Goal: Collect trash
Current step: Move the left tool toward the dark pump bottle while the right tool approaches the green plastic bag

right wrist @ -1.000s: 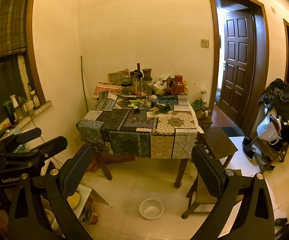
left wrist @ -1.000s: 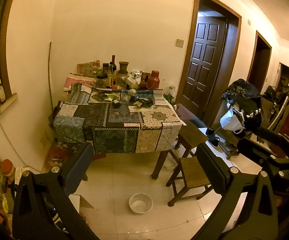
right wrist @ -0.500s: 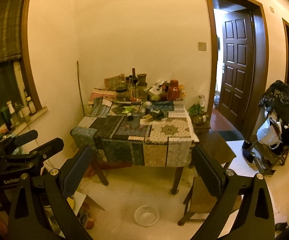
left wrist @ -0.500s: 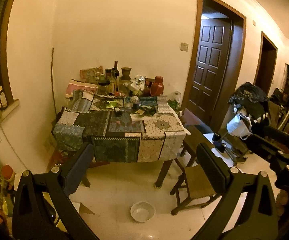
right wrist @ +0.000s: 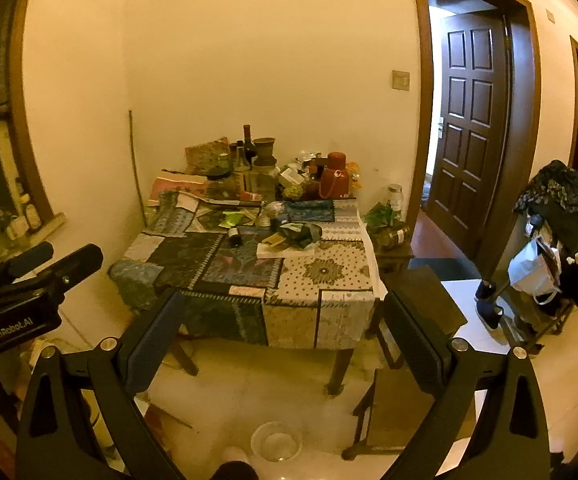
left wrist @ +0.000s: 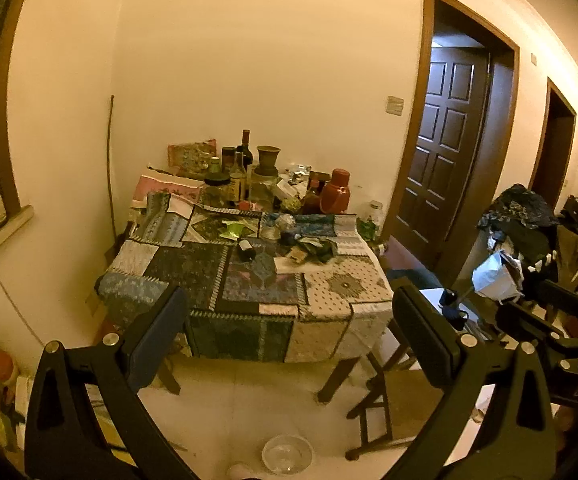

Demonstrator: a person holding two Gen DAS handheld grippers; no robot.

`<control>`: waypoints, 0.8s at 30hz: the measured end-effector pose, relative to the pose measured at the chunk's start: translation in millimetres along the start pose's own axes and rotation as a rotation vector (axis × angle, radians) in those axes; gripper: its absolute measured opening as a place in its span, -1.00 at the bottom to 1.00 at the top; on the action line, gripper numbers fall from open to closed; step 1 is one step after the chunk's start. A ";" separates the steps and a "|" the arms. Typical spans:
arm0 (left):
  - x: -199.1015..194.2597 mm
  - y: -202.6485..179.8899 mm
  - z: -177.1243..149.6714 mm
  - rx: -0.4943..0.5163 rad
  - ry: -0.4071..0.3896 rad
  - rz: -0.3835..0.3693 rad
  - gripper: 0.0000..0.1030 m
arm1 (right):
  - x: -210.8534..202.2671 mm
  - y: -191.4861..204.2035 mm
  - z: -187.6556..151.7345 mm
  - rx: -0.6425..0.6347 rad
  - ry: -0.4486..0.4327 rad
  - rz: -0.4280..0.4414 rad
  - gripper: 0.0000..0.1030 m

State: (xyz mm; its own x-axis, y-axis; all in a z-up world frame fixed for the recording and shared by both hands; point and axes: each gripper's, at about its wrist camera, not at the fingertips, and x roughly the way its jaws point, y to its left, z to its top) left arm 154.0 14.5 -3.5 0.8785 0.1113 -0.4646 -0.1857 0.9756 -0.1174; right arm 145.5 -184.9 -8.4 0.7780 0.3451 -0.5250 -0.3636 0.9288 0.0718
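Both pairs of tongs, left (left wrist: 289, 344) and right (right wrist: 281, 340), hang released, holding nothing. Ahead of them, one patchwork-clothed counter (left wrist: 329, 292) bears the crumpled wrapper litter (left wrist: 309, 246), one red thermos (left wrist: 339, 192) behind. One clear plastic bowl (left wrist: 287, 454) sits below. The counter looms nearer than before.

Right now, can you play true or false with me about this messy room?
1. Both grippers are open and hold nothing. True: the left gripper and the right gripper each show a wide gap.
2. The red thermos lies on the floor. False: it stands upright at the back of the table.
3. A clear bowl sits on the floor in front of the table. True.
4. The brown door is shut tight. False: it stands open, with light showing beside it.
5. A small dark bottle lies on its side on the tablecloth. True.
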 end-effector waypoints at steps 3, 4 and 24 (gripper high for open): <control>35.3 12.6 10.6 0.001 0.004 -0.004 0.96 | 29.0 6.9 10.7 -0.001 0.018 -0.019 0.92; 46.9 16.2 15.1 0.002 0.008 0.000 0.90 | 40.8 9.3 15.9 0.003 0.025 -0.022 0.92; 273.3 80.0 68.6 0.032 0.237 -0.015 0.57 | 217.1 12.1 79.8 0.137 0.242 -0.103 0.92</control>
State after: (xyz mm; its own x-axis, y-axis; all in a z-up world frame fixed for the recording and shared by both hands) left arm 409.4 136.0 -79.7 0.7528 0.0528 -0.6561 -0.1558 0.9827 -0.0997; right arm 350.9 -88.0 -53.8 0.6567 0.2208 -0.7211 -0.2034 0.9726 0.1126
